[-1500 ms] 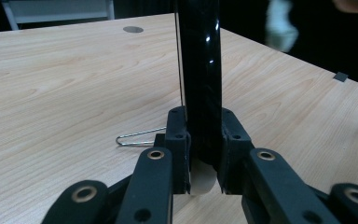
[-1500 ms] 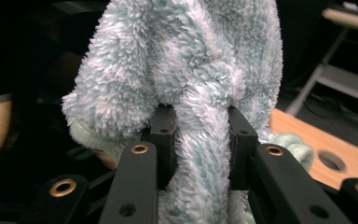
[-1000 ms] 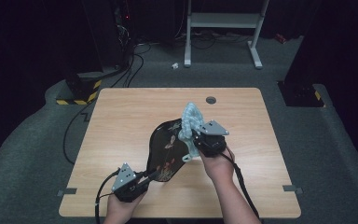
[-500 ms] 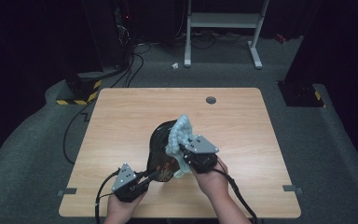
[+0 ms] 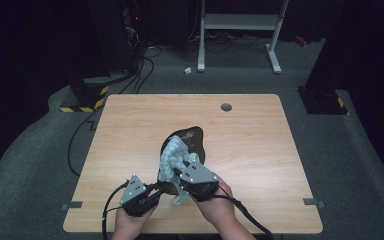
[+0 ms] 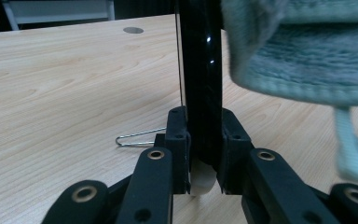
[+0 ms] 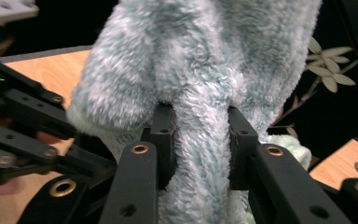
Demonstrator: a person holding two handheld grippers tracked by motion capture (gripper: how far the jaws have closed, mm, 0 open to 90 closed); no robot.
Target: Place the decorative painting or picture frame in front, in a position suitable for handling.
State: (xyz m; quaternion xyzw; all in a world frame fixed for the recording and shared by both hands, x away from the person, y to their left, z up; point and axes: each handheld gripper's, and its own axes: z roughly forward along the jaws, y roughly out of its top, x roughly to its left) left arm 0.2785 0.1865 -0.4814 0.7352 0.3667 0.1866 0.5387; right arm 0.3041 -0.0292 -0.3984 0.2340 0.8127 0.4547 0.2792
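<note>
Since a second ago the right gripper (image 5: 180,172), clamped on the fluffy teal sock (image 5: 172,156), dragged it toward the counter's (image 5: 130,130) near edge, while the left gripper (image 5: 159,188) pinches the glossy black floral plate's (image 5: 194,141) rim upright; sock's soft, plate's slippery and breakable.

The high view looks down over the table (image 5: 130,130); both gripper views sit close, sharing the cloth (image 5: 172,160).

The fluffy cloth (image 5: 174,159) is covering the middle of the black plate (image 5: 194,142) in the high view. In the left gripper view the upper edge is cutting off the plate and the cloth. A thin wire piece (image 6: 137,137) is lying there, too small to identify.
</note>
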